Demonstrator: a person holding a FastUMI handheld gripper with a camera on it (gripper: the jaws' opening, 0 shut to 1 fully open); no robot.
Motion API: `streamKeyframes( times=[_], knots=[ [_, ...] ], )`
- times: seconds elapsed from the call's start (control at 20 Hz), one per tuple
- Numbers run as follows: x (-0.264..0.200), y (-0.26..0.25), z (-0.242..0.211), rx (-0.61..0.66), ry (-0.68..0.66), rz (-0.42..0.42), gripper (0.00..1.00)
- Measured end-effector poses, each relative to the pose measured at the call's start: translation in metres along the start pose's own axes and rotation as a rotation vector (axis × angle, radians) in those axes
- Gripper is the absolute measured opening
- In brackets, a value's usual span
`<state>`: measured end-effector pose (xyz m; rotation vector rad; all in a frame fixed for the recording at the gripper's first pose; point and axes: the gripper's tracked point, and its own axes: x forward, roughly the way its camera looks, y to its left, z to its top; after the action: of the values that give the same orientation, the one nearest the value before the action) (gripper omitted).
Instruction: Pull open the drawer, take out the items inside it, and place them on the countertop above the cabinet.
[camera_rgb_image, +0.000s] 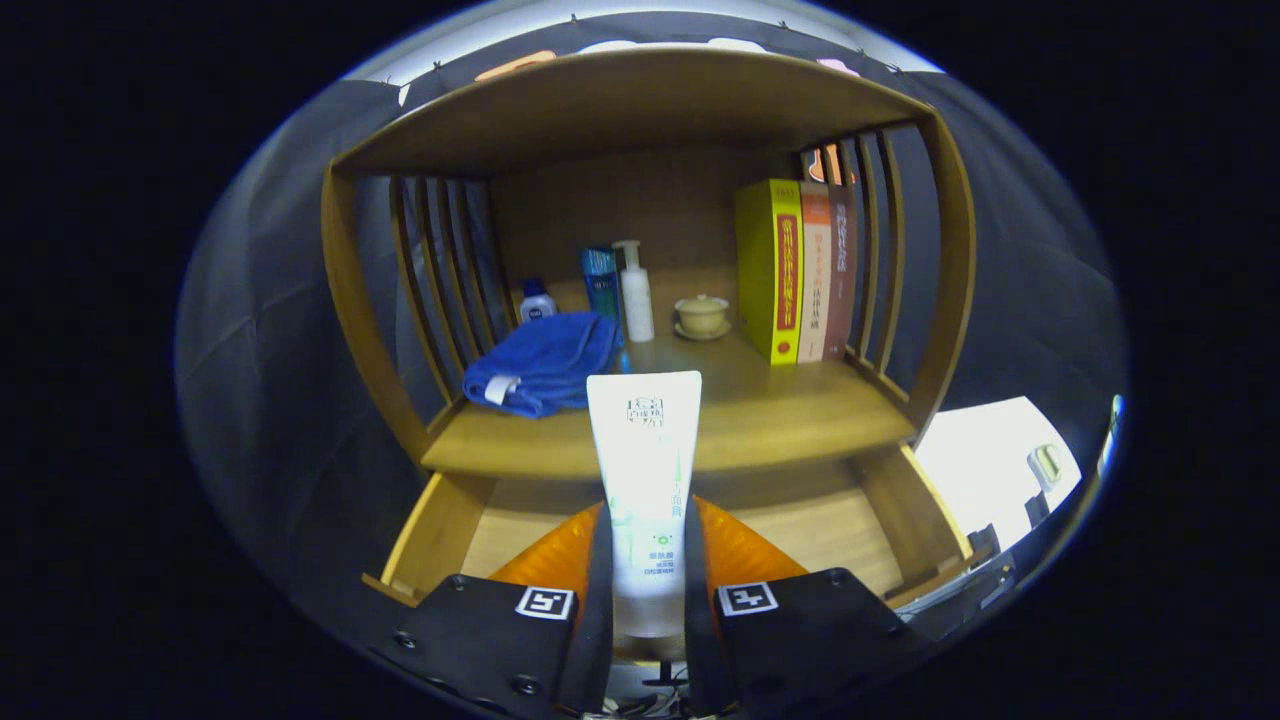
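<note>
My gripper (647, 560) is shut on a white tube (645, 470), which stands upright between the two fingers with its flat crimped end up. Below and beyond the fingers the wooden drawer (440, 520) is pulled open, and the part of its floor that shows is bare. Above the drawer runs the wooden countertop (790, 420) of the cabinet. The tube's top reaches the height of the countertop's front edge. A folded blue towel (545, 365) lies on the countertop, left of the tube.
At the back of the countertop stand a small bottle (537, 301), a blue box (601, 282), a white pump bottle (636, 292) and a lidded cup on a saucer (701, 316). Three books (795, 270) stand at the right. Slatted sides and a top shelf enclose the space.
</note>
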<state>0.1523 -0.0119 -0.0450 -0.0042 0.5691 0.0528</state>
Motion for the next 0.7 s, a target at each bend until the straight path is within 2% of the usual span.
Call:
streamKeyframes(
  times=[0.25, 0.5, 0.7],
  knots=[
    [0.06, 0.002, 0.052, -0.02, 0.041, -0.013, 0.38],
    [0.141, -0.018, 0.056, 0.05, 0.142, -0.08, 0.39],
    [0.174, -0.023, 0.043, 0.055, 0.196, -0.102, 0.39]
  ],
)
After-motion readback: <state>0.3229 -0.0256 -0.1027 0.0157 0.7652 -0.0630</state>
